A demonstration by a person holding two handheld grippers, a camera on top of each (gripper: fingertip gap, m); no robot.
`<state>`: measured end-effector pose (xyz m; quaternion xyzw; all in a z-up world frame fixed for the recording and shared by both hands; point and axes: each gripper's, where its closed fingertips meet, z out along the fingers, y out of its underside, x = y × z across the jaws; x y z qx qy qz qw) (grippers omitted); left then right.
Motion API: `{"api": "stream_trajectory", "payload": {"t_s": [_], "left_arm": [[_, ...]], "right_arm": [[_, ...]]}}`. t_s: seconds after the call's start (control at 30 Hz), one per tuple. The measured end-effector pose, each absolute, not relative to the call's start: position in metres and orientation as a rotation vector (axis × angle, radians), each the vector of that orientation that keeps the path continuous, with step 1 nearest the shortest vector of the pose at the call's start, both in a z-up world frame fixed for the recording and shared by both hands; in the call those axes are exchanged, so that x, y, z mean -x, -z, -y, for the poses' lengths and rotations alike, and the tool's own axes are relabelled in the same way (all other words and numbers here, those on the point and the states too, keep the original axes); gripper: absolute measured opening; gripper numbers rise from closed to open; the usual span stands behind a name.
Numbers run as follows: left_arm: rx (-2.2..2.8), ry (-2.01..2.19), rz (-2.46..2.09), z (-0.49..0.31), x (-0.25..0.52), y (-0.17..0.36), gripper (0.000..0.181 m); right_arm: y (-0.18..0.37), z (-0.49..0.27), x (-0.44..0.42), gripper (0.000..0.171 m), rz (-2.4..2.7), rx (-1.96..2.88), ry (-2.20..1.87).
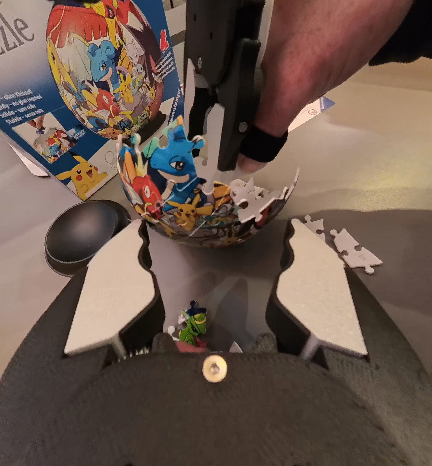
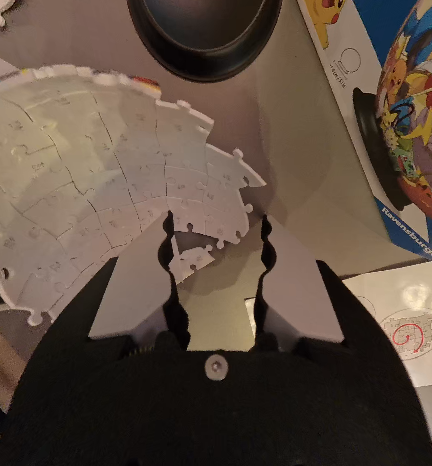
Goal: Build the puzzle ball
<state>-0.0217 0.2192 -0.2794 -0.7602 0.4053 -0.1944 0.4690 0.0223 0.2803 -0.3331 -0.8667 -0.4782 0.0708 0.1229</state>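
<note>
The half-built puzzle ball (image 1: 184,191) is an open, colourful bowl of joined pieces resting on the table. My left gripper (image 1: 216,225) is open and empty just in front of it, with the ball's underside between the fingertips. My right gripper (image 1: 217,176), held by a hand (image 1: 298,83), reaches down into the bowl from above. In the right wrist view it (image 2: 217,216) is open over the white inner wall (image 2: 83,164). A loose white piece (image 2: 194,259) lies between its fingers, close to the left finger, not gripped. A green piece (image 1: 192,325) lies on the table under my left gripper.
The black round stand (image 1: 81,232) (image 2: 205,37) sits left of the ball. The puzzle box (image 1: 83,88) (image 2: 386,100) stands behind it. Loose white pieces (image 1: 353,249) lie to the right. An instruction sheet (image 2: 399,315) lies by the box.
</note>
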Motion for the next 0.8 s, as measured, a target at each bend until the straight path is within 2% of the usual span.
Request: {"api": "stream_trajectory", "payload": {"t_s": [0.33, 0.63, 0.8], "left_arm": [[1.853, 0.506, -0.973, -0.223, 0.024, 0.280, 0.100], [1.838, 0.742, -0.852, -0.221, 0.026, 0.268, 0.105], [1.852, 0.807, -0.776, -0.230, 0.028, 0.265, 0.102]], "right_arm": [[0.332, -0.288, -0.028, 0.087, 1.262, 2.438, -0.225], [0.333, -0.290, -0.030, 0.094, 1.161, 2.369, -0.303], [0.333, -0.290, -0.029, 0.095, 1.151, 2.342, -0.316]]}}
